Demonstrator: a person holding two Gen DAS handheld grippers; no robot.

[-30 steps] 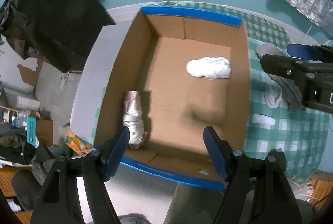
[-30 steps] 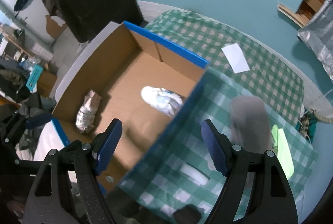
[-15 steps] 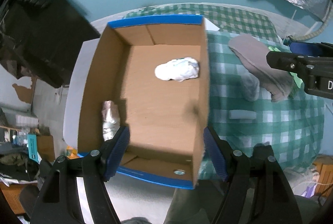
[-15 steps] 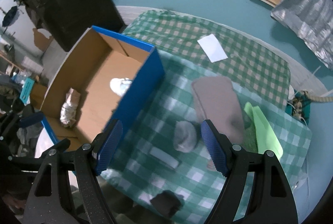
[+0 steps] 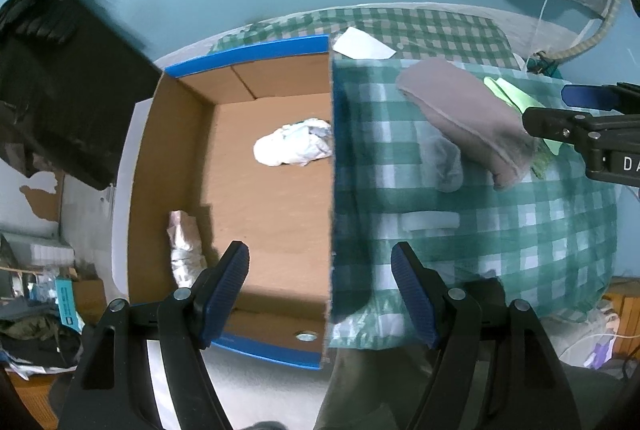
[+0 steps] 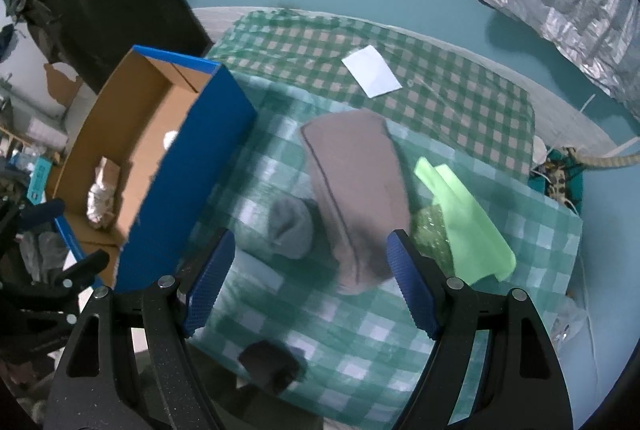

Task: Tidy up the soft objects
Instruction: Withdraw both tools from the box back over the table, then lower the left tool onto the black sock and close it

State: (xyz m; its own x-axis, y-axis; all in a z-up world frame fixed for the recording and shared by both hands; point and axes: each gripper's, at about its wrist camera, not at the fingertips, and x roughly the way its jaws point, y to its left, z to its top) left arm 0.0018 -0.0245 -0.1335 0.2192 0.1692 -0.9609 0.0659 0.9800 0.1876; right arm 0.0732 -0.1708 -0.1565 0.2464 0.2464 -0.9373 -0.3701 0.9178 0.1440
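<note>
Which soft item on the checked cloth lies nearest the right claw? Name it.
The long brown-grey pouch: its near end reaches between the right claw fingers, unlike the grey sock or green cloth.

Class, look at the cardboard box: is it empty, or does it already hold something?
Not empty. The open cardboard box holds a white bundle and a pale rolled bundle on its floor.

I read the left hand-held gripper (image 5: 320,286) as wide apart at the jaws, blue pads facing each other, nothing between them. Right hand-held gripper (image 6: 310,280) likewise spread, gripping nothing, pointed downward. From the left wrist view, the right one enters side-on at the right edge, well apart from the left.
</note>
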